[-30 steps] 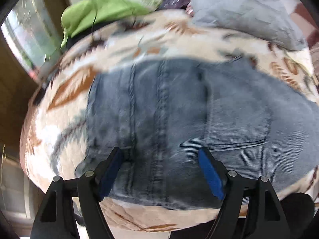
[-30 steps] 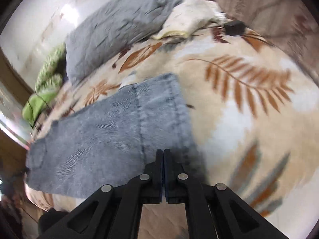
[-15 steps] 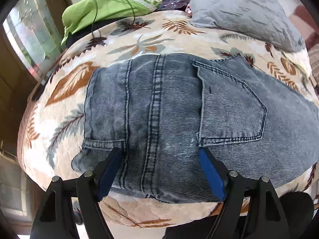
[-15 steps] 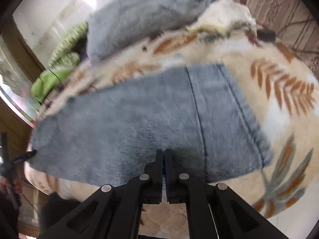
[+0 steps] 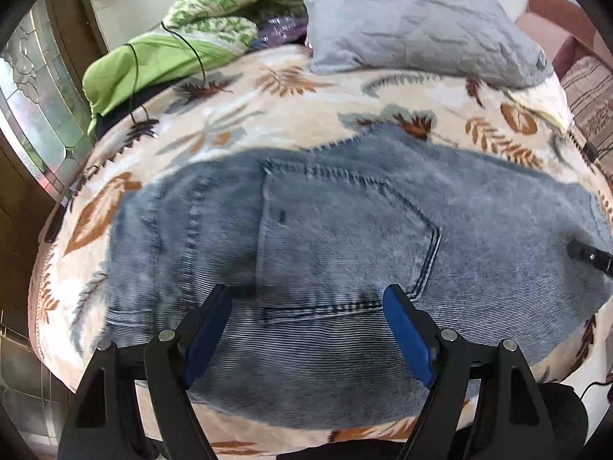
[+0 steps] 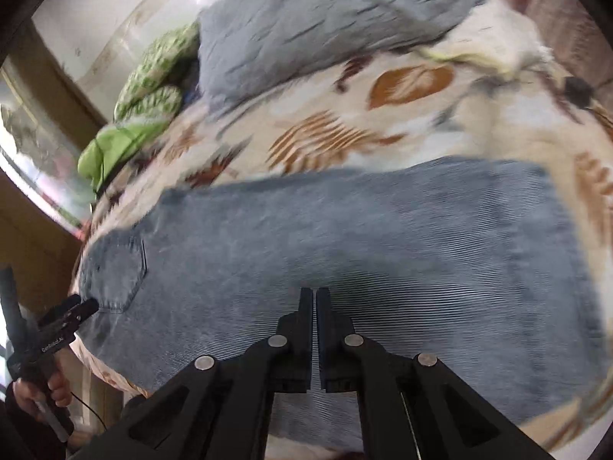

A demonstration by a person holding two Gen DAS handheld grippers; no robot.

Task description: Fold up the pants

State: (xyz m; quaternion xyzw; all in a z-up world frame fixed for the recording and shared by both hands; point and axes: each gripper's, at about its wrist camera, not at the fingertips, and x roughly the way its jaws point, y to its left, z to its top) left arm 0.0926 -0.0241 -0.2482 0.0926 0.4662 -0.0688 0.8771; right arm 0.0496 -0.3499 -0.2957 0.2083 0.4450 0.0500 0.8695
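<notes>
Grey-blue denim pants (image 5: 345,253) lie flat on a leaf-patterned bedspread (image 5: 237,115), folded lengthwise with the back pocket up. My left gripper (image 5: 306,329) is open and empty, hovering over the waist end near the pocket. In the right wrist view the pants (image 6: 364,245) stretch across the bed, with the leg hem at the right. My right gripper (image 6: 315,306) is shut with nothing between its fingers, above the leg section. The left gripper shows at the far left of that view (image 6: 72,310). The right gripper's tip shows at the right edge of the left wrist view (image 5: 588,255).
A grey pillow (image 5: 413,23) lies at the head of the bed, also in the right wrist view (image 6: 306,27). Green clothing (image 5: 153,57) with a black cable is piled at the back left. A window (image 5: 34,107) is at the left. The bed's front edge is close below both grippers.
Both grippers have drawn toward the middle of the pants: the left one moved right from the waistband to the pocket, and the right one moved left, away from the hem. Their states are unchanged.
</notes>
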